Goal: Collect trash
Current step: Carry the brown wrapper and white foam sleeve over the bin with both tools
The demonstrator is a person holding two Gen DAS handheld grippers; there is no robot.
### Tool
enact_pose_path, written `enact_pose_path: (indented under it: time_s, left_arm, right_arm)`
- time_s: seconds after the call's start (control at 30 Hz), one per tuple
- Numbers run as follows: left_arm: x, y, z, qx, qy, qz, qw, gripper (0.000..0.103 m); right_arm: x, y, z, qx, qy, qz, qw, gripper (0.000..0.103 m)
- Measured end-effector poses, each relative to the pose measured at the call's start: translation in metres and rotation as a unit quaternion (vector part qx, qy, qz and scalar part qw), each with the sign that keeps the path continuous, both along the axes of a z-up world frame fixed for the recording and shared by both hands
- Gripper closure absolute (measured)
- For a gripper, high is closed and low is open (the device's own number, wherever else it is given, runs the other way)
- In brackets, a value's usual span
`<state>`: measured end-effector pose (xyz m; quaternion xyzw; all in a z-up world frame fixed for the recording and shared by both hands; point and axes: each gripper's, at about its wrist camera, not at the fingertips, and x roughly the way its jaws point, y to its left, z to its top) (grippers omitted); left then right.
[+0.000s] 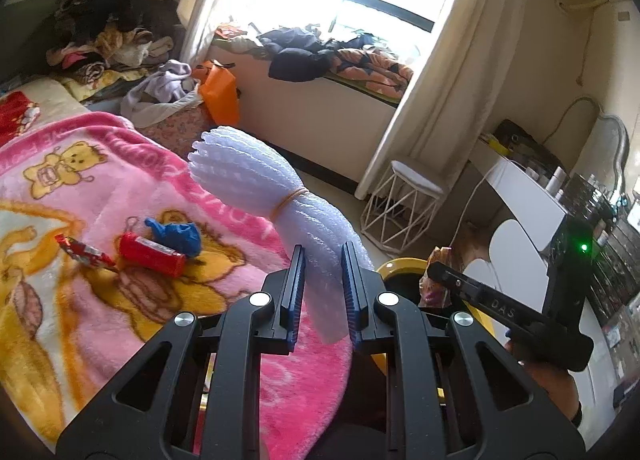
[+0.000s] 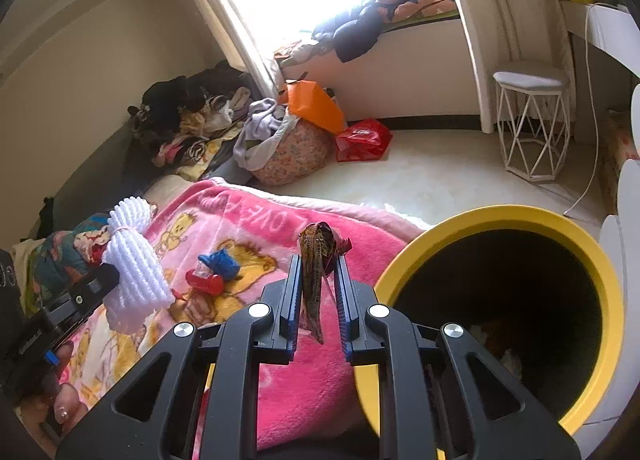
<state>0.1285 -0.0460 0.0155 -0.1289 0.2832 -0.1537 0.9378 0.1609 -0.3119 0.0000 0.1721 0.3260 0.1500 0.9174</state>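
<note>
My left gripper (image 1: 323, 256) is shut on a white foam net bundle (image 1: 260, 184) tied with a rubber band, held above the pink blanket (image 1: 100, 180); the bundle also shows in the right wrist view (image 2: 132, 260). My right gripper (image 2: 318, 264) is shut on a brown snack wrapper (image 2: 318, 256), just left of the yellow bin (image 2: 500, 216), which holds some trash. On the blanket lie a red wrapper (image 1: 82, 252), a red tube pack (image 1: 152, 254) and a crumpled blue piece (image 1: 176, 234).
The bin's rim also shows in the left wrist view (image 1: 400, 264). A white wire stool (image 2: 532, 120) stands on the floor by the curtain. A red bag (image 2: 362, 140), an orange bag (image 2: 316, 104) and piled clothes (image 2: 188, 108) lie beyond the bed. A white desk (image 1: 528, 196) is at right.
</note>
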Motion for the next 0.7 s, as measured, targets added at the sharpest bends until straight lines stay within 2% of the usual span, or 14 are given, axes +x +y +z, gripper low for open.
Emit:
enact_pose_path:
  time_s: [0.7]
  left_arm:
    - [-0.004,-0.06,-0.005,0.016,-0.002,-0.068,0.9975,0.089]
  right_arm:
    - [-0.003,-0.055,-0.003,0.002,0.003,-0.074,0.997,0.087]
